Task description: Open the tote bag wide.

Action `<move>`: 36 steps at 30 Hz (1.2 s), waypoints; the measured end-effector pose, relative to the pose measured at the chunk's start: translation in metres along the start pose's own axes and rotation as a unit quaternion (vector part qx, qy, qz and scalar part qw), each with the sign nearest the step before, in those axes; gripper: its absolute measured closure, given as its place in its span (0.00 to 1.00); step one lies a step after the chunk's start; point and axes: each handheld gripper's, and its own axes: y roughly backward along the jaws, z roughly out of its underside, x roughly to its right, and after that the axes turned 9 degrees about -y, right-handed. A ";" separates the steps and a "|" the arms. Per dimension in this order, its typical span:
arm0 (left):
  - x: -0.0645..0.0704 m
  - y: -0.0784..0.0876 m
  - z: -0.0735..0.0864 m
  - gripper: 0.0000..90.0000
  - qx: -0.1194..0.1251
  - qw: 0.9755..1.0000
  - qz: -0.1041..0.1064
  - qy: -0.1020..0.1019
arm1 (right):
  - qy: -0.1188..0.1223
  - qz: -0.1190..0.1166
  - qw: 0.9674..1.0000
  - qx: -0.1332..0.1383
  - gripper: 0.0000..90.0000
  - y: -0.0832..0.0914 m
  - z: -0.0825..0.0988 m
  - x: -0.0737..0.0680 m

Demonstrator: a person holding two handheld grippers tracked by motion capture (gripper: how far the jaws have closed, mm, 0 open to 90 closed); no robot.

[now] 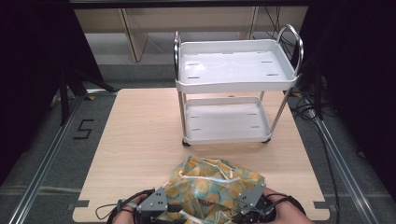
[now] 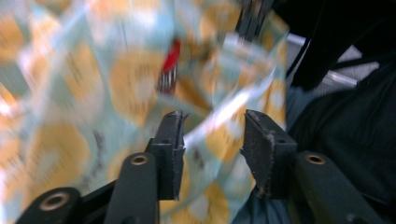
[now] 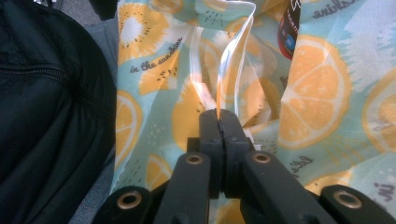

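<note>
right gripper (image 3: 219, 122) clamped on bag (image 3: 317, 93), left gripper (image 2: 212, 135) half open

Pale wooden table (image 1: 140, 140), white two-tier trolley (image 1: 236, 84), grey floor (image 1: 56, 154), perhaps shelving (image 1: 135, 28) behind.

Lemon-print bag (image 1: 212, 184) (crumpled) at table's near edge.

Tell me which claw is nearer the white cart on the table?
Roughly level, the right claw slightly nearer. It sits at the lemon-print bag's right near edge, below the cart, shut on the bag's clear strip. The left claw sits at the bag's left edge, open.
</note>
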 end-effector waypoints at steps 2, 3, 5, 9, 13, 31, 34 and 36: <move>0.001 0.002 -0.009 0.68 0.029 0.999 -0.026 -0.006 | 0.003 -0.002 1.000 0.001 1.00 -0.001 0.000 -0.001; -0.001 0.003 -0.014 0.67 0.030 0.998 -0.053 -0.027 | 0.004 0.000 1.000 0.001 1.00 -0.001 -0.001 -0.001; -0.001 0.000 -0.023 0.58 0.036 0.993 -0.096 -0.052 | 0.003 0.000 1.000 -0.001 1.00 -0.001 -0.001 -0.002; -0.005 -0.013 -0.030 0.47 0.018 0.990 -0.112 -0.080 | 0.010 0.004 1.000 -0.001 1.00 0.000 -0.001 0.000; -0.008 -0.029 -0.030 0.43 -0.005 0.989 -0.103 -0.103 | 0.003 -0.001 1.000 0.001 1.00 -0.001 -0.001 -0.002; -0.020 -0.054 -0.031 0.77 -0.100 0.969 -0.098 -0.204 | 0.012 0.001 1.000 -0.001 1.00 -0.003 -0.003 -0.004; -0.021 -0.054 -0.032 0.84 -0.102 0.969 -0.099 -0.202 | 0.016 0.002 1.000 0.000 1.00 -0.002 -0.004 -0.006; -0.023 -0.054 -0.033 0.89 -0.112 0.969 -0.092 -0.200 | 0.008 0.005 1.000 -0.001 1.00 -0.001 -0.005 -0.008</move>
